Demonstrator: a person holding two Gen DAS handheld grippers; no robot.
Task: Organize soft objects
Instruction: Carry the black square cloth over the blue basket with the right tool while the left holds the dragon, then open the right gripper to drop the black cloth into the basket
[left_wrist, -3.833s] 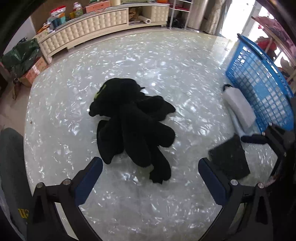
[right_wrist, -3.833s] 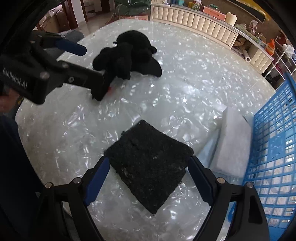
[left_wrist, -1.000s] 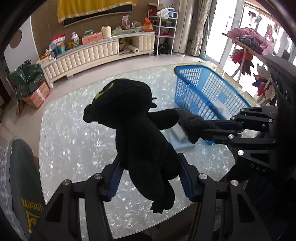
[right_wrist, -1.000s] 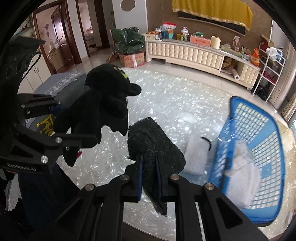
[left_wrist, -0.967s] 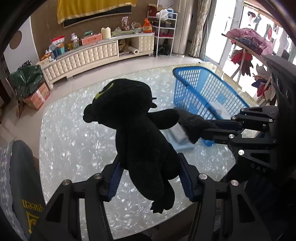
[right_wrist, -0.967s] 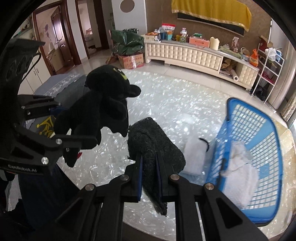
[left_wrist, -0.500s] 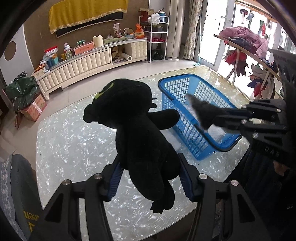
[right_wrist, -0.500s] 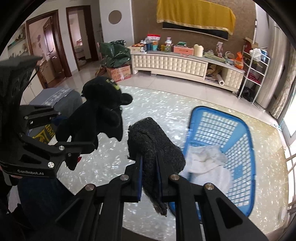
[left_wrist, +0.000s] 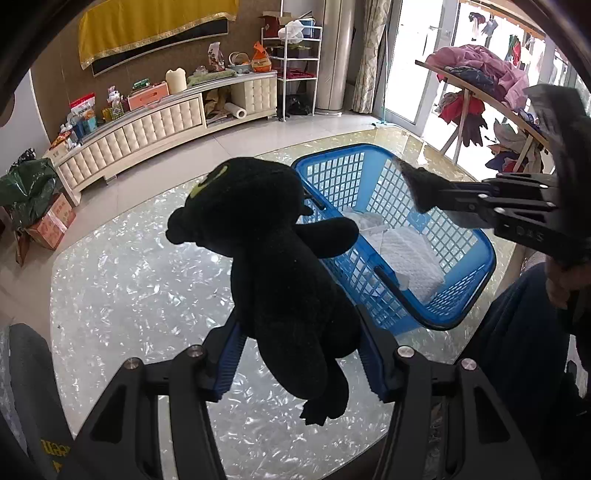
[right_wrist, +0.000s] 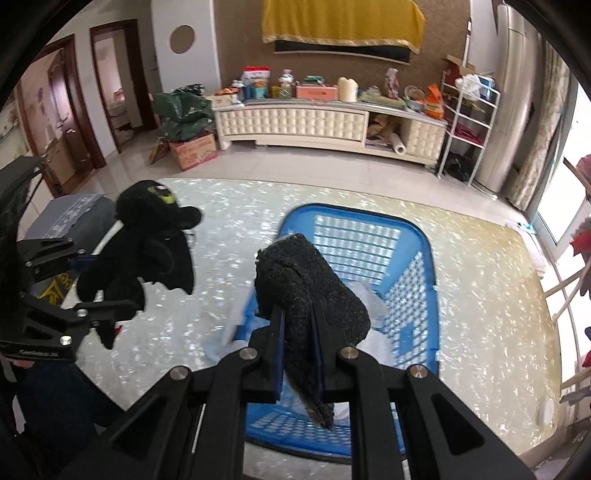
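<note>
Living room with a cream tufted sideboard (right_wrist: 295, 122) along the back wall; glossy pearl-flecked worktop (left_wrist: 122, 280) below both claws.

Left claw (left_wrist: 299, 354): clenched on the lower body of the black plush toy with yellow eye marking (left_wrist: 273, 251). The head and limbs flop above and below the pads, so it looks light, very soft and compressible. The torso grip looks the best hold; a limb would likely stretch and swing.

Right claw (right_wrist: 299, 354): squeezed nearly closed on a dark grey fuzzy cloth pad (right_wrist: 306, 288), which bends over the pads. It seems limp and light.

Ahead of and below the right claw sits the blue plastic lattice basket (right_wrist: 421, 280), with white folded cloths (left_wrist: 410, 258) inside.
</note>
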